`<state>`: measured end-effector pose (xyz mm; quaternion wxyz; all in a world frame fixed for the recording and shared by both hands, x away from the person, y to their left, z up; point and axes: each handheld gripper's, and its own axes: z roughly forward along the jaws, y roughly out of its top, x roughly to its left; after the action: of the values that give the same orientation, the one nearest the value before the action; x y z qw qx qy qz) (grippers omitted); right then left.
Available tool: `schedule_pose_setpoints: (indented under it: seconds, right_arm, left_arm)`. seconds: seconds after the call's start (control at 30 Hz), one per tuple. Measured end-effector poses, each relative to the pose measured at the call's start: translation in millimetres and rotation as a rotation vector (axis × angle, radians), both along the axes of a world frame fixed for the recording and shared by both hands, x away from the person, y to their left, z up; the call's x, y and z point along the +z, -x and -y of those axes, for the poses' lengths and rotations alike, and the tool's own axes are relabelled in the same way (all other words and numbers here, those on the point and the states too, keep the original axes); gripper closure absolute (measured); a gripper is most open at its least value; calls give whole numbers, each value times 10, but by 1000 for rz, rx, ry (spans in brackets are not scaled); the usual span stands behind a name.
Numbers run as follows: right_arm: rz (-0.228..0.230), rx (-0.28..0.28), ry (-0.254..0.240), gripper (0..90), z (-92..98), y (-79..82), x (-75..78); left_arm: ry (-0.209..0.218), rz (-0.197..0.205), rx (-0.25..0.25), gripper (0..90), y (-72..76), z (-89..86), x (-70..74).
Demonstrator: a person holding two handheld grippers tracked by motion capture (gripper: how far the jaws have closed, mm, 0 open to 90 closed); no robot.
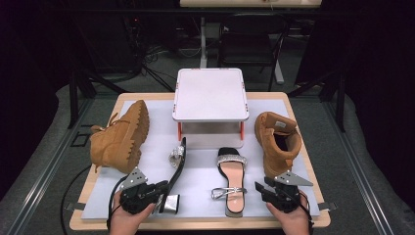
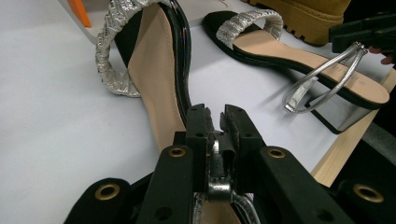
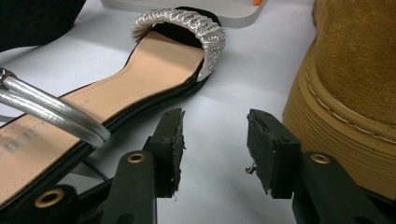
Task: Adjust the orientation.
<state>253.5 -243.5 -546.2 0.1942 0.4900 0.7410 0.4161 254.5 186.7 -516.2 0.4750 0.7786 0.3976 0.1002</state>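
Where the high view looks down, left tool [image 1: 159, 192] meets the tipped sandal [image 1: 176, 171] on the desk [image 1: 205, 223]. Left gripper view: clamped on its silver strap [image 2: 218, 163]. Right gripper view: right tool [image 3: 215, 140] half-open, empty, between flat sandal [image 3: 140, 70] and boot [image 3: 355, 93].

I see a wooden table [image 1: 298, 127] topped by a pale grey mat [image 1: 205, 171]. At twelve o'clock on the mat stands a small white riser shelf [image 1: 210, 93] on orange-trimmed legs. At nine o'clock a tan boot [image 1: 120, 139] lies on its side; at three o'clock its partner [image 1: 276, 142] stands upright. Toward six, one black heeled sandal [image 1: 175, 174] lies on its edge, and another sandal [image 1: 231, 181] rests flat just right of it.
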Motion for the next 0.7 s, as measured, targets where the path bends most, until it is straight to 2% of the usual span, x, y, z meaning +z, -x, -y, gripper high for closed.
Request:
schedule_pose_setpoints:
  seconds: [0.33,0.43,0.57,0.67,0.7]
  right_arm:
    - [-1,-4,-3,559,4,0,0]
    - [-3,-3,-5,559,6,-1,-4]
    - [-3,-6,-6,559,17,-1,-1]
    - [-2,-11,-11,559,30,3,2]
    - [-2,-12,-12,559,32,2,1]
  left_arm:
    - [31,-13,-24,812,-30,100,8]
    - [53,-34,-31,813,-51,162,6]
    - [49,-46,-50,813,-77,279,2]
    - [25,-57,-80,814,-119,423,-20]
    - [25,-57,-80,814,-119,423,-20]
